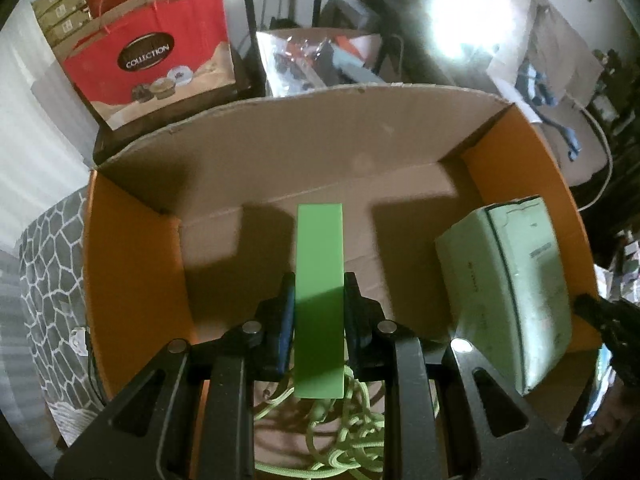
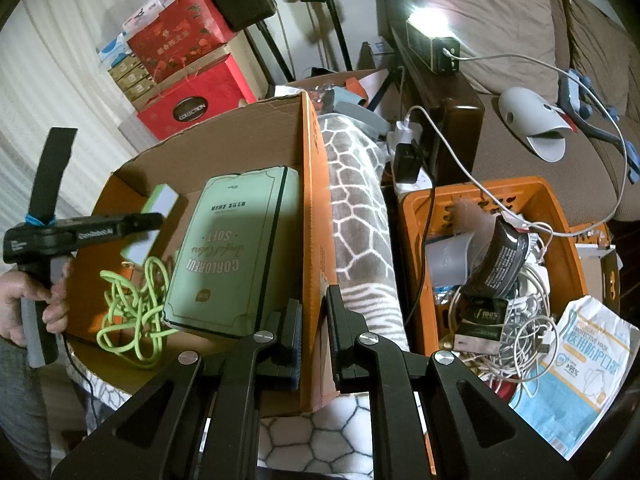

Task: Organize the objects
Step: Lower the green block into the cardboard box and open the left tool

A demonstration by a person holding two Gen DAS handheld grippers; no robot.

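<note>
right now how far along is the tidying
Done: the pale green notebook and lime green cord lie in the orange cardboard box. In hand: the left hand-held gripper holds a green block over it. Left: tangled white cables fill the orange crate.

Right gripper [image 2: 314,334]: its fingers [image 2: 294,330] close on the orange side wall of the cardboard box [image 2: 310,216]. Inside the box, a pale green notebook [image 2: 232,252] leans against that wall, with a green cord [image 2: 134,312] beside it. The left gripper [image 2: 150,220] holds a green block [image 2: 154,216] over the box. An orange basket [image 2: 560,208] of cables stands outside the gripped wall.
</note>
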